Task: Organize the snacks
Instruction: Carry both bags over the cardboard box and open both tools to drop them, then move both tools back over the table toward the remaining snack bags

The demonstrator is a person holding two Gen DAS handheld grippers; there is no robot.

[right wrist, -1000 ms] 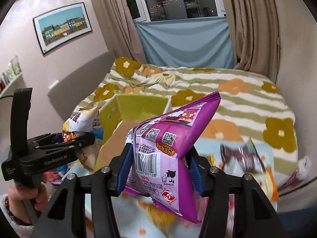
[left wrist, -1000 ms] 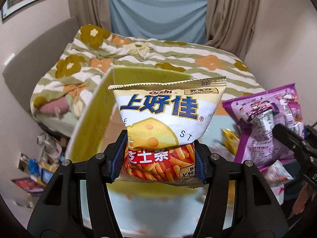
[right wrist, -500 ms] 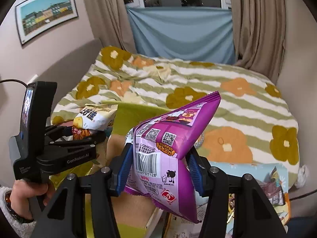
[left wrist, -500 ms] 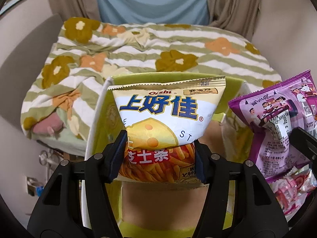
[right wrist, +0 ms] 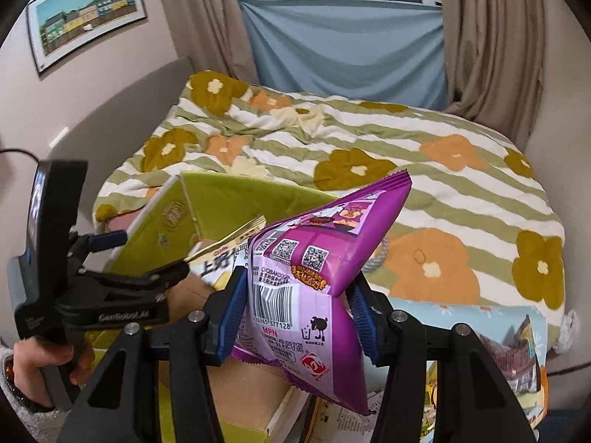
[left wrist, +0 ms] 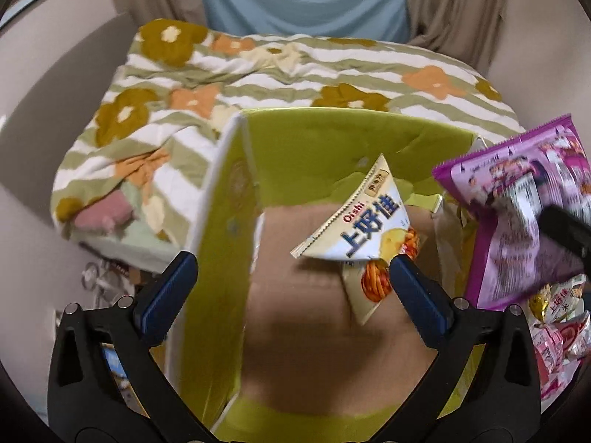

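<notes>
My left gripper (left wrist: 291, 280) is open over a green cardboard box (left wrist: 317, 147) with a brown floor. The white and yellow Oishi snack bag (left wrist: 369, 236) is tilted inside the box, by my right finger, free of the pads. My right gripper (right wrist: 295, 313) is shut on a purple snack bag (right wrist: 314, 284), held beside the box's right side; that bag also shows in the left wrist view (left wrist: 517, 214). The left gripper (right wrist: 122, 258) and the Oishi bag (right wrist: 221, 258) show in the right wrist view, over the box (right wrist: 166, 221).
A bed with a striped flower quilt (right wrist: 369, 155) lies behind the box. Several more snack packets (left wrist: 557, 317) lie to the right of the box. Clutter sits on the floor at the left (left wrist: 107, 273). Curtains and a blue cloth (right wrist: 343, 44) hang at the back.
My left gripper has opened and let go of the Oishi bag, which has tipped into the box. Both grippers have moved closer over the box. The right one still holds the purple bag.
</notes>
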